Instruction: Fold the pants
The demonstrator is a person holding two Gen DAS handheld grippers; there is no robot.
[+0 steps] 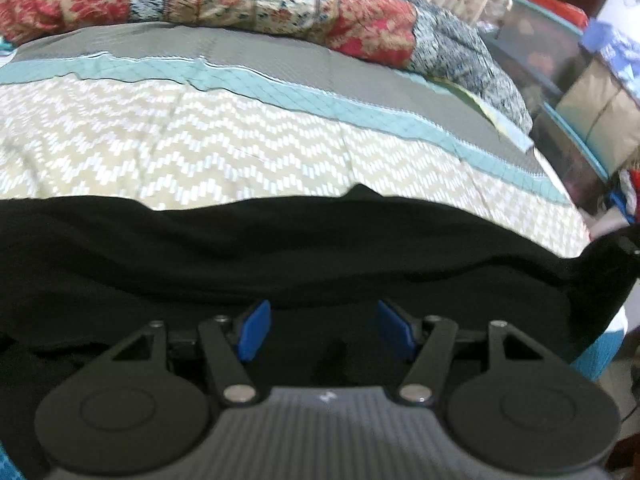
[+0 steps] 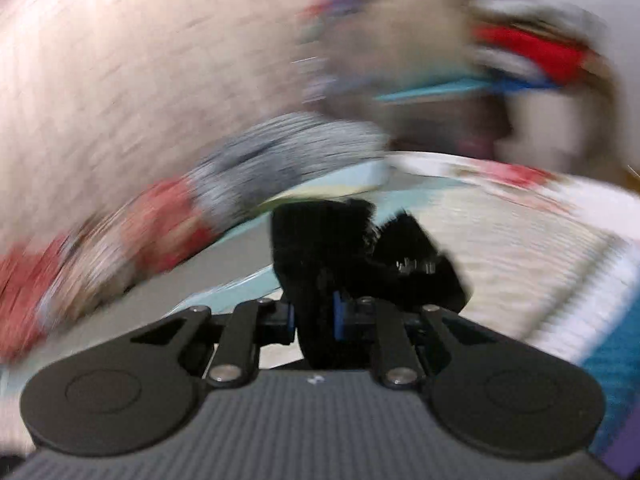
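The black pants (image 1: 280,248) lie across the near edge of the bed (image 1: 200,148), spread over a zigzag-patterned cover, with a heap of flowered quilts (image 1: 240,0) pushed back out of the way. The left tongs (image 1: 318,330) hang just over the dark cloth with their blue pads (image 1: 254,330) standing well apart. Cloth lies under and between them, but the pads do not seem to press on it, so I would say they hold nothing yet.

The right tongs (image 2: 314,318) are squeezed nearly together on a bunched fold of the same pants (image 2: 340,248), which sticks up in front of the pads; that view is heavily smeared, so which end of the pants this is I cannot tell. In the left view the cloth rises at the far right edge, which fits one end being lifted.

My guess is the gripped end is to be carried over the rest to make a fold.
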